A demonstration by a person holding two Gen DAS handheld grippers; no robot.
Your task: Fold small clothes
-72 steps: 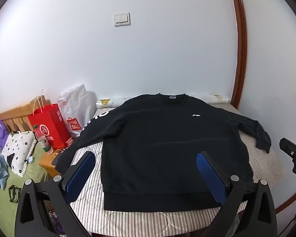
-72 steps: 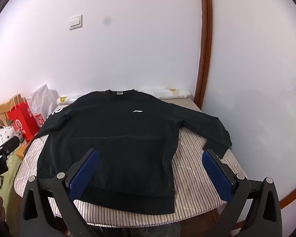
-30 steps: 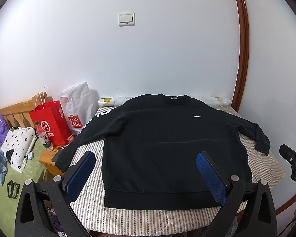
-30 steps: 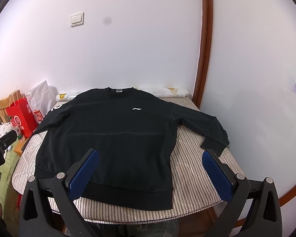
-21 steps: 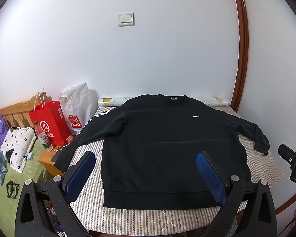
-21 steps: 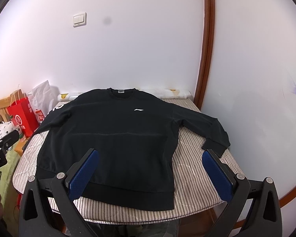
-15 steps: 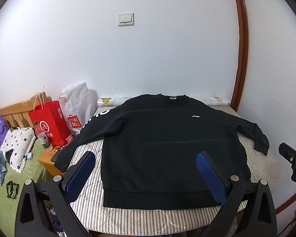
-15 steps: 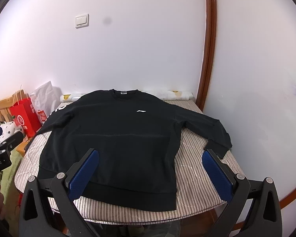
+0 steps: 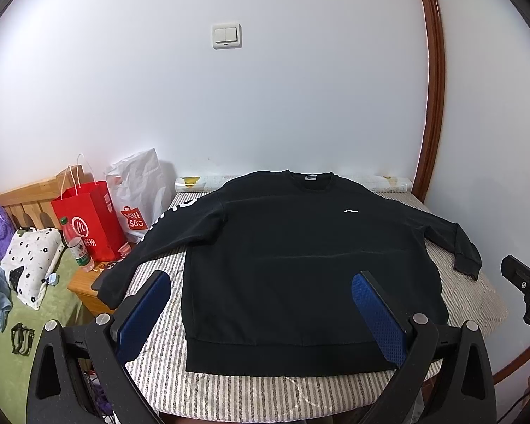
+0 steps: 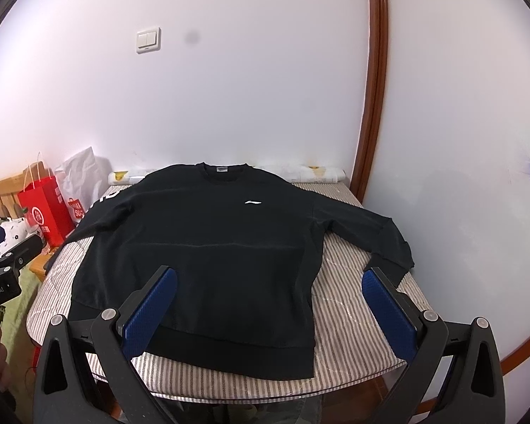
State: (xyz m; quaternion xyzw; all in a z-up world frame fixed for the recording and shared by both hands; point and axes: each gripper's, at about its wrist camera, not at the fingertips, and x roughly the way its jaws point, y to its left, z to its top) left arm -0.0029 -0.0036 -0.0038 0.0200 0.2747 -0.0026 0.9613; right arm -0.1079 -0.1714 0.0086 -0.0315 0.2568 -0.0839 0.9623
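Observation:
A black long-sleeved sweatshirt [image 9: 300, 265] lies flat, front up, on a striped table [image 9: 251, 395], collar toward the wall, both sleeves spread out. Its left sleeve hangs over the table's left edge. It also shows in the right wrist view [image 10: 212, 254]. My left gripper [image 9: 261, 314] is open and empty, held above the hem near the front edge. My right gripper [image 10: 270, 307] is open and empty, above the hem's right part. The right gripper's body shows at the far right of the left view [image 9: 526, 293].
The striped table [image 10: 353, 335] stands against a white wall with a brown door frame [image 9: 436, 88] to the right. A paper roll [image 9: 388, 182] lies along the wall. Left of the table stand a red bag [image 9: 88, 219], a white bag [image 9: 137, 190], a bottle [image 9: 76, 247] and a bed.
Both grippers have drifted only slightly; the right view has shifted a little. The sweatshirt has not moved and both grippers stay open.

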